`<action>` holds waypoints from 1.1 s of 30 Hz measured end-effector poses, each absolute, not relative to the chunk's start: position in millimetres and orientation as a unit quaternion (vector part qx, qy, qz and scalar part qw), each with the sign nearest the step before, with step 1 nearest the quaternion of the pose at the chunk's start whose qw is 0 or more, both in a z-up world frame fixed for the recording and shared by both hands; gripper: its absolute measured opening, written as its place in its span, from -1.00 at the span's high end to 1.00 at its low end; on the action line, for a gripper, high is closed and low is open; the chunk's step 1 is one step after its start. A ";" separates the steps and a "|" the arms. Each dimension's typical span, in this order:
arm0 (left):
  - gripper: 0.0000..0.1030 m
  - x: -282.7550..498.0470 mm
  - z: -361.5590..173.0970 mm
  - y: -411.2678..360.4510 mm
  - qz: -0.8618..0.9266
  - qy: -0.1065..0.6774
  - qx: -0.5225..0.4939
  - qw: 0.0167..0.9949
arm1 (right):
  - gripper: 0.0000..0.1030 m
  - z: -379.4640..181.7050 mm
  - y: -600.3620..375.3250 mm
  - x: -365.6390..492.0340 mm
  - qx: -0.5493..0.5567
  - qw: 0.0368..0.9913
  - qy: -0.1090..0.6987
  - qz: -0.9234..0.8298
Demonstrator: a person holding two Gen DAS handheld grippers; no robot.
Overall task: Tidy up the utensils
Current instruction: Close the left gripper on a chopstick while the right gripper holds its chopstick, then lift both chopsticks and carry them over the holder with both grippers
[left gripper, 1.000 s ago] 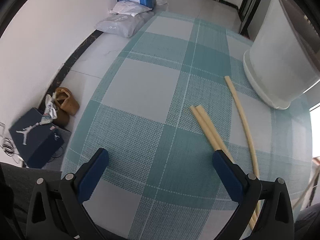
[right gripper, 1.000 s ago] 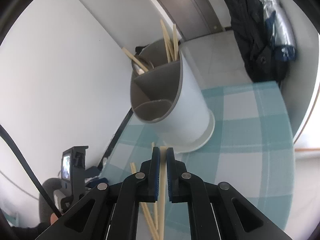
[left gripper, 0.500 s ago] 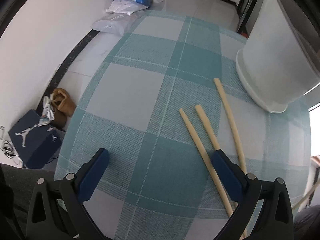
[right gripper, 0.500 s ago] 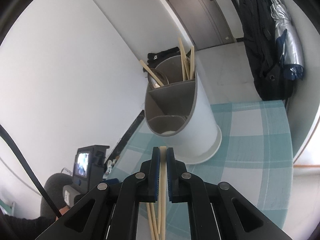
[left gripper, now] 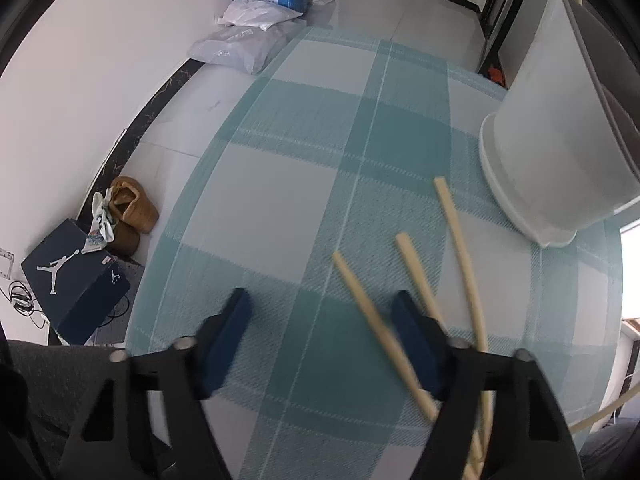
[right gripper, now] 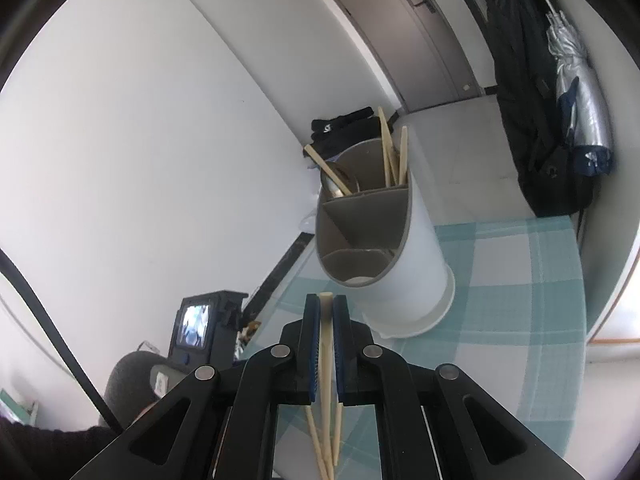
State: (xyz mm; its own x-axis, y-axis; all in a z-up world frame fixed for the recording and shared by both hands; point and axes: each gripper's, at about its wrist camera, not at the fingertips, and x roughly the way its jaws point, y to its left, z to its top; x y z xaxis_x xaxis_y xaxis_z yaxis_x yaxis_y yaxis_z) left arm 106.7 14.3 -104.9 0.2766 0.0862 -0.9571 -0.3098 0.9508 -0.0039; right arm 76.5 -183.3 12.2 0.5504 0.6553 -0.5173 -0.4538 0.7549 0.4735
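Observation:
My right gripper is shut on a pale wooden chopstick and holds it lifted, its tip pointing toward the white utensil holder. The holder has grey divided compartments; several chopsticks and a metal utensil stand in its far compartments. My left gripper is open just above the checked tablecloth. Three loose chopsticks lie there: one runs between the fingers near the right finger, one passes under that finger, one lies further right. The holder's base stands at the right.
The table edge curves along the left; below it on the floor are a blue shoebox, brown shoes and plastic bags. A dark coat and a folded umbrella hang at the back right in the right wrist view.
My left gripper has closed partway and moved over the loose chopsticks, one now between its fingers. My right gripper has risen with its chopstick, away from the holder.

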 end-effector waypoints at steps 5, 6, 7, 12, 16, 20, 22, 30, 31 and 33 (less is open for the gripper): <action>0.63 114.1 -101.5 5.4 0.129 0.578 -0.105 0.799 | 0.89 9.7 -192.2 79.3 0.150 0.872 0.350 0.308; 0.71 115.4 -101.6 4.8 0.130 0.576 -0.113 0.799 | 0.89 8.5 -194.1 80.4 0.151 0.872 0.351 0.305; 0.85 115.8 -101.3 4.9 0.131 0.574 -0.120 0.799 | 0.89 8.5 -195.2 80.3 0.153 0.872 0.352 0.304; 0.96 117.7 -100.9 11.1 0.134 0.568 -0.151 0.798 | 0.89 8.7 -194.5 78.6 0.142 0.876 0.351 0.298; 0.97 119.2 -96.7 18.6 0.133 0.556 -0.172 0.802 | 0.89 11.1 -191.7 76.2 0.131 0.881 0.345 0.298; 0.97 114.7 -75.5 21.4 0.120 0.515 -0.190 0.827 | 0.89 11.2 -191.4 74.3 0.126 0.885 0.340 0.292; 0.97 109.6 -60.7 20.5 0.105 0.485 -0.195 0.846 | 0.89 11.2 -191.2 73.4 0.126 0.887 0.337 0.290; 0.97 89.7 -16.5 19.7 0.062 0.401 -0.196 0.893 | 0.89 14.0 -186.7 64.0 0.124 0.900 0.323 0.265; 0.97 86.2 -13.1 19.8 0.057 0.394 -0.194 0.896 | 0.89 14.7 -185.3 62.8 0.122 0.902 0.322 0.262; 0.97 80.6 -4.8 20.3 0.047 0.380 -0.185 0.905 | 0.89 17.4 -183.3 59.4 0.117 0.905 0.316 0.258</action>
State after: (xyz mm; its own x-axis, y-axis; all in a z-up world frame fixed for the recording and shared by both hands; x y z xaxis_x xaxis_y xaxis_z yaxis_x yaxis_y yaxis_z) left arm 80.6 20.3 -4.8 0.7074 -0.0556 -0.7046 -0.2246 0.9276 -0.2987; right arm 59.4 -183.3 17.4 0.6669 0.5409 -0.5125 -0.3929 0.8397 0.3750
